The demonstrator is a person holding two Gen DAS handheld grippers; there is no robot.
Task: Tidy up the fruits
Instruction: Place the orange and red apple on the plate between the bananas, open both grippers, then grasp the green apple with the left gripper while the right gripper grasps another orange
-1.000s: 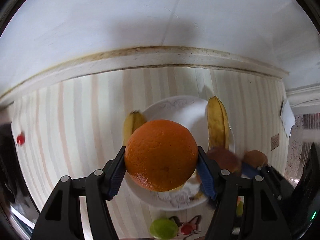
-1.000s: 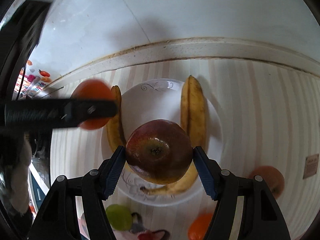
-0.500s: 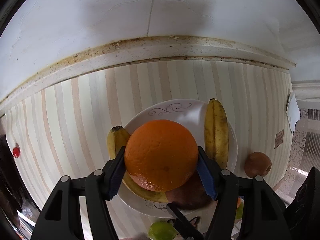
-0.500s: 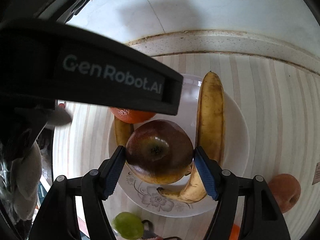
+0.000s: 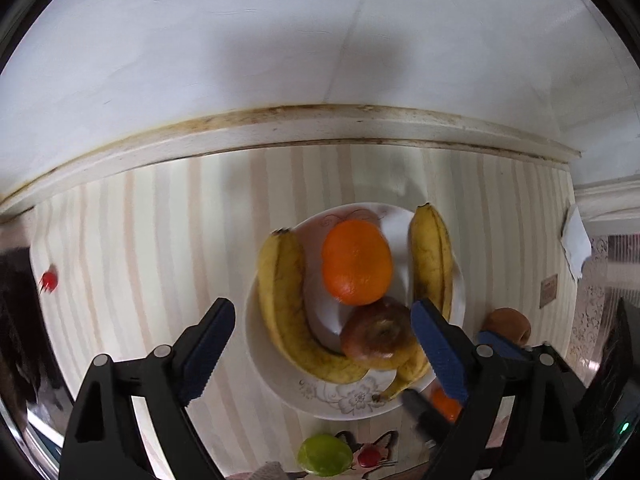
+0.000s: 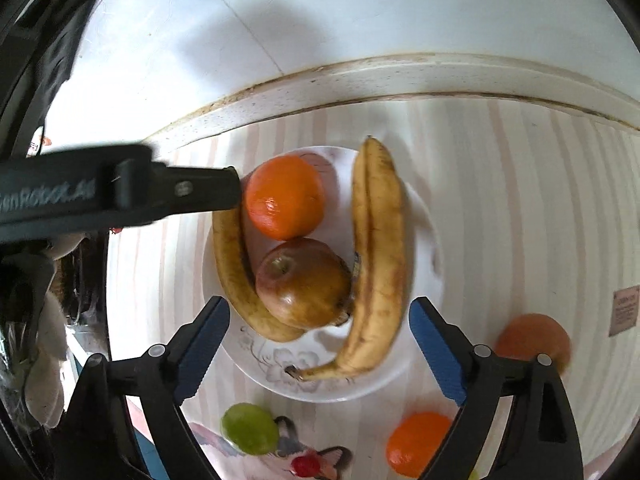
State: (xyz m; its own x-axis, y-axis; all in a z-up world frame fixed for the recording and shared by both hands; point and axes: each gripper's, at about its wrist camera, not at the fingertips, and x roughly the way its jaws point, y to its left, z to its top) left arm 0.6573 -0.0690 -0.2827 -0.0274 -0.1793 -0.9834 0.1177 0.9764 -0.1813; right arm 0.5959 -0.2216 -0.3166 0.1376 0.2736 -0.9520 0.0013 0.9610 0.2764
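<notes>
Resting on one white plate (image 6: 420,216): two bananas (image 6: 380,240), one orange (image 6: 285,197) at 12 o'clock, one apple (image 6: 304,282) at 6 o'clock. Opening wide, gripping nothing: left gripper (image 5: 322,350), right gripper (image 6: 320,344). Lying off-plate: one green fruit (image 6: 250,428), one second orange (image 6: 418,442), one peach-coloured fruit (image 6: 534,340).

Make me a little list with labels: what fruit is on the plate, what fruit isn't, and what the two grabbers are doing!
On the plate: orange, apple, two bananas
Off the plate, on the striped table: green fruit, small orange, reddish fruit
Left gripper: jaws opening, holding nothing, above the plate
Right gripper: jaws opening, holding nothing, above the plate
</notes>
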